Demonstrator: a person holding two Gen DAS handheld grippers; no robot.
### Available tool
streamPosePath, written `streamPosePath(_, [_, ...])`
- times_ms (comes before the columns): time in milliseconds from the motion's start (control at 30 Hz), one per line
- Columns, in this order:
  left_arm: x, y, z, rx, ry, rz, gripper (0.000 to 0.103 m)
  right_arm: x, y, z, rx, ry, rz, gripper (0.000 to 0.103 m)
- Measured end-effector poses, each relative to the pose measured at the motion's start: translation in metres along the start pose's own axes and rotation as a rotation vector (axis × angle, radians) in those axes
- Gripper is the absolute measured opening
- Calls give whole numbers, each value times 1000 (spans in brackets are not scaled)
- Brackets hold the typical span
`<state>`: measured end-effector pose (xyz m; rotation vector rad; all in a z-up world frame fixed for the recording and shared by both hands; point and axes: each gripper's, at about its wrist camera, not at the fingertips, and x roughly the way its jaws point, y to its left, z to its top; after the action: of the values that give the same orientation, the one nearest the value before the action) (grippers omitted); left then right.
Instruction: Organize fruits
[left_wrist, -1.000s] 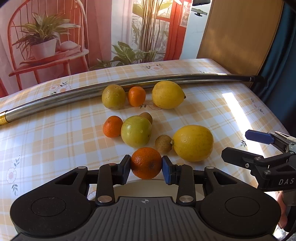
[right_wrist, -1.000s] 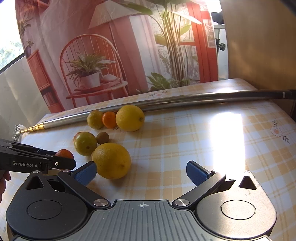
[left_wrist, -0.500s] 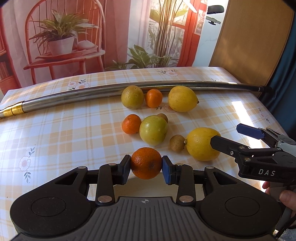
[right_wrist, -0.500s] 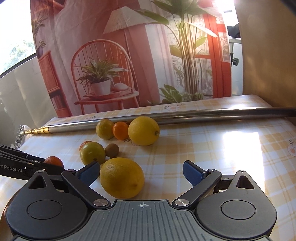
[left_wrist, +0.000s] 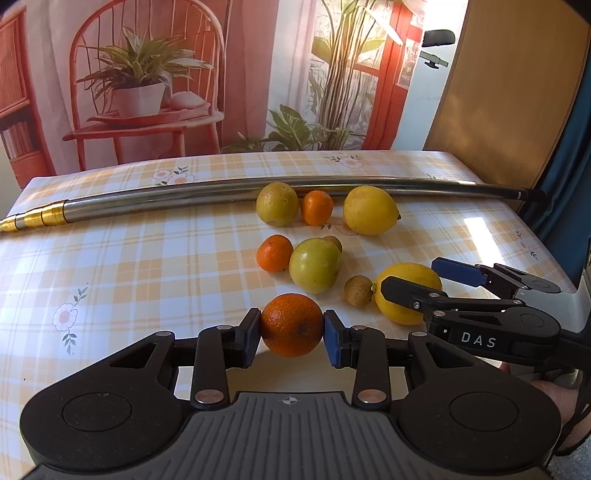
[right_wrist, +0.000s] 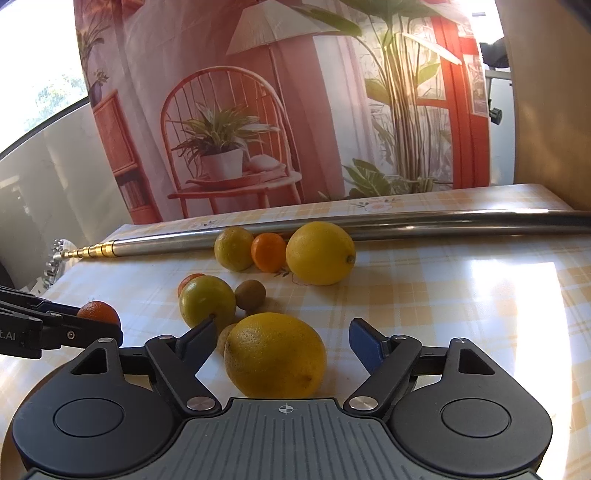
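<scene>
An orange (left_wrist: 291, 325) is clamped between the two pads of the left gripper (left_wrist: 291, 334), held at its widest girth. Whether it is lifted clear of the checked tablecloth (left_wrist: 147, 280) or just resting on it cannot be settled from the wrist view.

The right gripper (right_wrist: 284, 341) is spread wide, with nothing gripped. A large lemon (right_wrist: 275, 354) lies on the cloth between its fingers, close against the left finger and apart from the right one.

Handling, as judged: the lemon is taken to be firm, fairly heavy for its size, with a waxy, pebbled skin. Being oval, it is liable to roll or squirt out if pinched near a tip, so the hold is best taken across the broad middle, with the pads square to the long axis. The orange is rounder and smaller, and its present hold looks secure.

View differences: in the right wrist view a small brown fruit (right_wrist: 225, 338) is seen tucked just ahead-left of the lemon, touching or nearly touching it, beside the left finger; a closing jaw may nudge it. In the left wrist view the same brown fruit (left_wrist: 358, 291) is shown plainly beside the lemon (left_wrist: 404, 291), and the right gripper (left_wrist: 424, 277) is seen from the side, straddling the lemon. Further ahead of both grippers lie a green-yellow fruit (left_wrist: 314, 265), more citrus, and a metal pole (left_wrist: 184, 197).
</scene>
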<state>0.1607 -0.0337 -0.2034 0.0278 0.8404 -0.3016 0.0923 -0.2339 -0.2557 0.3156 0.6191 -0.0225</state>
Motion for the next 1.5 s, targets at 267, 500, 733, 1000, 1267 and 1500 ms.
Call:
streamPosePath(267, [-2, 8, -6, -55, -2, 12, 38, 3, -7, -6, 40, 24, 17, 70])
streamPosePath(500, [-4, 11, -13, -84, 5, 17, 38, 3, -6, -9, 42, 18, 32, 63])
streamPosePath(733, [-7, 12, -16, -87, 0, 23, 38, 5, -4, -11, 29, 33, 48, 56])
streamPosePath(1000, [-7, 12, -18, -87, 2, 24, 38, 5, -4, -11, 34, 37, 54, 56])
streamPosePath(1267, [-7, 12, -19, -87, 3, 25, 38, 5, -4, -11, 32, 43, 52, 56])
streamPosePath(1500, [-6, 11, -23, -85, 5, 29, 38, 5, -5, -12, 34, 42, 56, 56])
